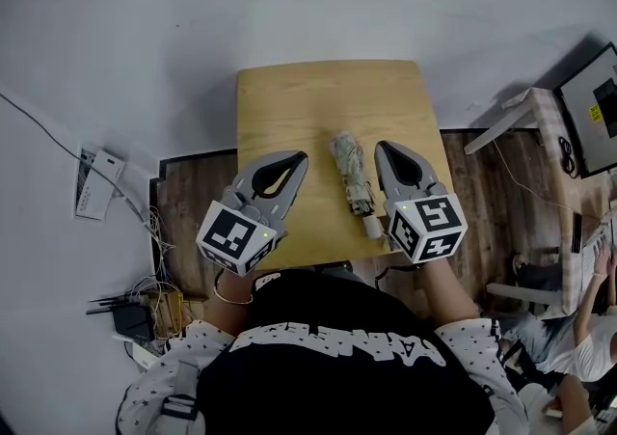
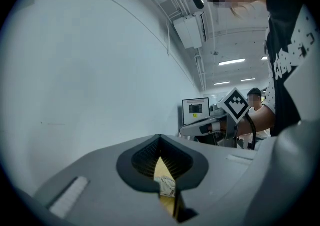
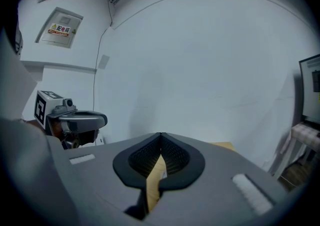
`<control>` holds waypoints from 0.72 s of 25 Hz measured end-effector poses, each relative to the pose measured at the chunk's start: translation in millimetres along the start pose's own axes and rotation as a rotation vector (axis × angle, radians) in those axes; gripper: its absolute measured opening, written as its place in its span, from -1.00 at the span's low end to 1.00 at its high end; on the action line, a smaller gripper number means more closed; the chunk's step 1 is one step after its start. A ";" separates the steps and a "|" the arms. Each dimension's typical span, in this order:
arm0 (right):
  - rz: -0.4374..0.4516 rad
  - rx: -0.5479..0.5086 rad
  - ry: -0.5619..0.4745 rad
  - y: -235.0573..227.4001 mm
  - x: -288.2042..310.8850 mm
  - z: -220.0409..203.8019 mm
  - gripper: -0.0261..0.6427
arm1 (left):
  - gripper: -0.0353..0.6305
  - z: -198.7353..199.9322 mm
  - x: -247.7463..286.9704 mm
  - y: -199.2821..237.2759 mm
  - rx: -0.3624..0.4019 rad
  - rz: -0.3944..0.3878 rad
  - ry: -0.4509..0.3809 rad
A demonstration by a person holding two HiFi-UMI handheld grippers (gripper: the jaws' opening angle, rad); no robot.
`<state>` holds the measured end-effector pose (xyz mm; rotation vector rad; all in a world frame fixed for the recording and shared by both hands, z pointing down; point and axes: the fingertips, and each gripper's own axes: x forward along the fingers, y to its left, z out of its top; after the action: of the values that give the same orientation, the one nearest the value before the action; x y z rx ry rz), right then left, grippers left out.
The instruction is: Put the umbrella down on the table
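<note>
Now the left claw is closed with nothing in it, just left of the umbrella. The folded umbrella lies flat on the wooden bench, between the two claws, and neither one holds it. It looks light, with soft, crinkly cloth and a hard handle at the near end. The middle seems the best place to pinch it. The right claw, just beside it, is closed and empty too.

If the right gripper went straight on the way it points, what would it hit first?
Probably the white wall beyond the table; the umbrella lies left of the right gripper, out of line. Depth is unclear.
</note>
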<state>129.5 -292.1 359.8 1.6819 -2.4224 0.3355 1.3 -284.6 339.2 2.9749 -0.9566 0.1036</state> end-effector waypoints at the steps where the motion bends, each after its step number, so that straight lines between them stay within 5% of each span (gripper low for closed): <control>1: -0.001 0.000 -0.002 -0.1 -0.6 0.6 -0.88 | -0.92 -0.4 0.3 -0.2 -0.002 -0.001 0.001; 18: 0.012 0.004 0.003 1.2 -1.3 -2.3 -0.89 | -0.92 -5.8 2.0 -0.7 0.000 -0.005 0.027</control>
<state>128.8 -289.9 361.6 1.6683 -2.4318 0.3442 3.0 -285.0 345.1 2.9677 -0.9459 0.1436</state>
